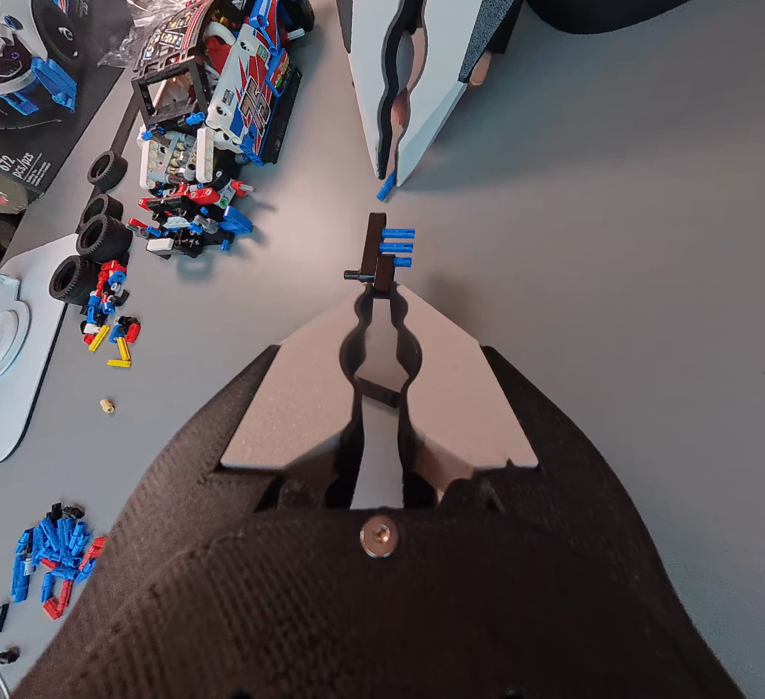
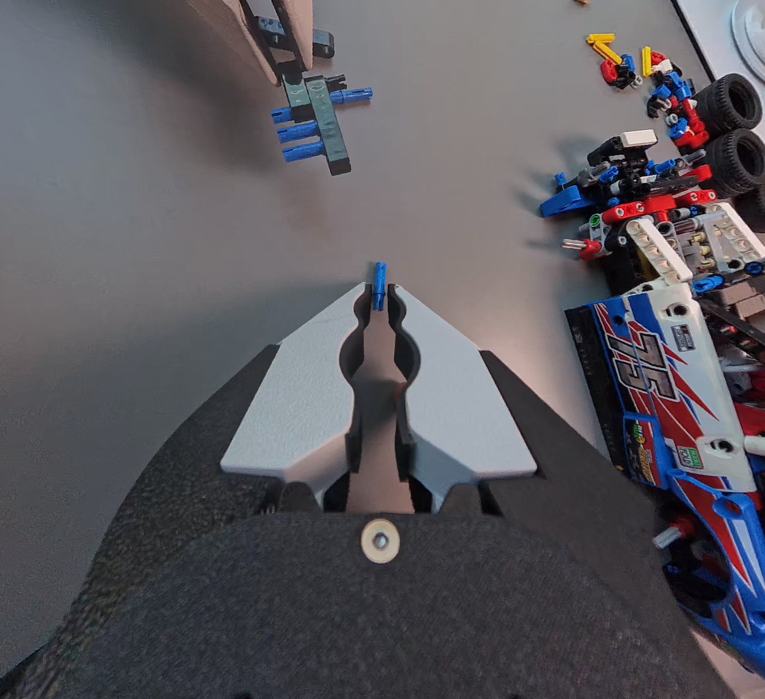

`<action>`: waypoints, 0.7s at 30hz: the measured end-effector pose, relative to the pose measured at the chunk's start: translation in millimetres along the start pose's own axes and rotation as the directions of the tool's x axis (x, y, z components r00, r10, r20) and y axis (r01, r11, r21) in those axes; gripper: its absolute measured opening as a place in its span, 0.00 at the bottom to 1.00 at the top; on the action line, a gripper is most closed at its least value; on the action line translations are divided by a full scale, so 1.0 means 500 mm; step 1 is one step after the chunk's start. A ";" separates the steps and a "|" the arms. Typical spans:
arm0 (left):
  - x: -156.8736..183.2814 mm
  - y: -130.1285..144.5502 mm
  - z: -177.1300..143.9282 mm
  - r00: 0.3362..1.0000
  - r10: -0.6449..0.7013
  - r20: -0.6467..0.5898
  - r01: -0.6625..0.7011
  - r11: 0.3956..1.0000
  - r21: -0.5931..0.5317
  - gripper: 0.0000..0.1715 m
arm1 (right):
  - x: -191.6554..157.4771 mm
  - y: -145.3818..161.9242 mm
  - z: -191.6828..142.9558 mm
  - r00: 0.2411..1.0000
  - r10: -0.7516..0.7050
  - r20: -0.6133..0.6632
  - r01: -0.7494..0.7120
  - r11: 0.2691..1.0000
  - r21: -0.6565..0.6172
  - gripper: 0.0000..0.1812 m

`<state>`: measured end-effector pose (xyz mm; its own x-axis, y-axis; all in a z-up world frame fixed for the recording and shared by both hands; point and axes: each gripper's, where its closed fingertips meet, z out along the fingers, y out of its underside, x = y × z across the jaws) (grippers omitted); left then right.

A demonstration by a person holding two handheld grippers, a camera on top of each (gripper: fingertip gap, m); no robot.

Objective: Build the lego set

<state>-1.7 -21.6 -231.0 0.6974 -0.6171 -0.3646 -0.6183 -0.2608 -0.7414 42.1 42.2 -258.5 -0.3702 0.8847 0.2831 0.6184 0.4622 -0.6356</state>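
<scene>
The left gripper (image 1: pixel 380 285) is clenched on a small black beam assembly (image 1: pixel 377 252), pinching its lower end so the piece stands up just above centre of the left wrist view. Three blue pins (image 1: pixel 398 246) stick out of the beam toward the right, and a short black pin (image 1: pixel 352 275) pokes out to the left near the fingertips.

The right gripper (image 2: pixel 378 285) is closed on a single blue pin (image 2: pixel 379 285), gripped at the very tips with its free end pointing up the frame. In the left wrist view that gripper comes down from the top centre, its pin just above the top of the beam and not touching it.

Both hover over a grey table (image 1: pixel 579 265). At the upper left of the left wrist view sits the partly built race car (image 1: pixel 223 99), white, blue and red, with four black tyres (image 1: pixel 99 240) beside it at the left. Below the tyres lies a small heap of red, blue and yellow pieces (image 1: pixel 109 319), and a pile of blue pins (image 1: pixel 54 550) sits at the lower left. The set's box (image 1: pixel 29 58) fills the top left corner.
</scene>
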 end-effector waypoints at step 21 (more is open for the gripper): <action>-0.014 -0.092 -0.035 0.843 0.382 0.379 -0.440 0.895 0.076 0.05 | -0.038 -0.167 -0.075 0.792 0.308 0.528 -0.545 0.746 0.382 0.03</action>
<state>15.7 -18.3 -184.6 0.4890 -0.3381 -0.8041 -0.8325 0.0942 -0.5459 23.3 -11.2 -184.1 -0.4688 0.8107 -0.3507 0.3985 -0.1601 -0.9031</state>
